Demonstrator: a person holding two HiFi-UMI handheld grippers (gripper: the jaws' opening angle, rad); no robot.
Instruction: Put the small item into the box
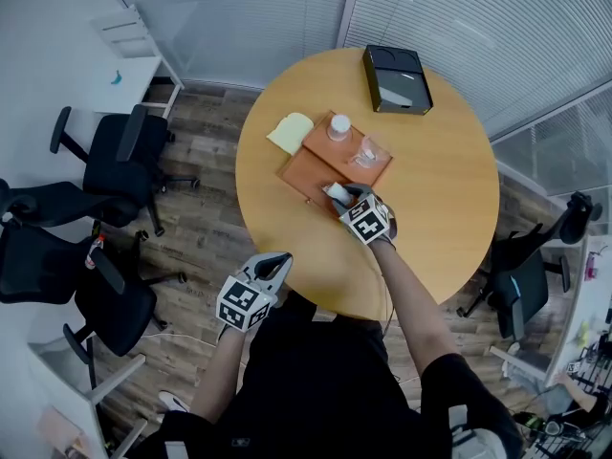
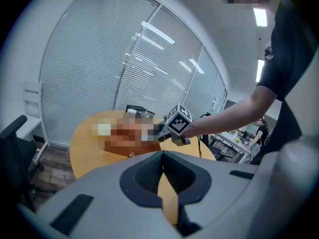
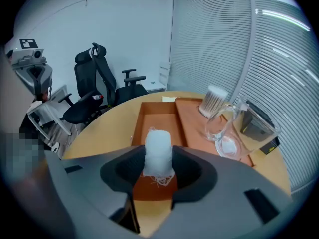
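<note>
Right tool is clamped on the small white roll, loose threads trailing, the roll poking out past the tips. It's at the near end of the open brown box on the round table. Left tool hangs just off the table's near edge, jaws together, nothing between them. A swab tub and clear cup stand on the box's other half.

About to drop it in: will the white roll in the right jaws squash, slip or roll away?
Probably soft and light: the white roll looks fibrous, with loose threads at its base. Unlikely to slip, given that fuzzy surface. Being cylindrical, it may roll across the flat floor of the orange box.
</note>
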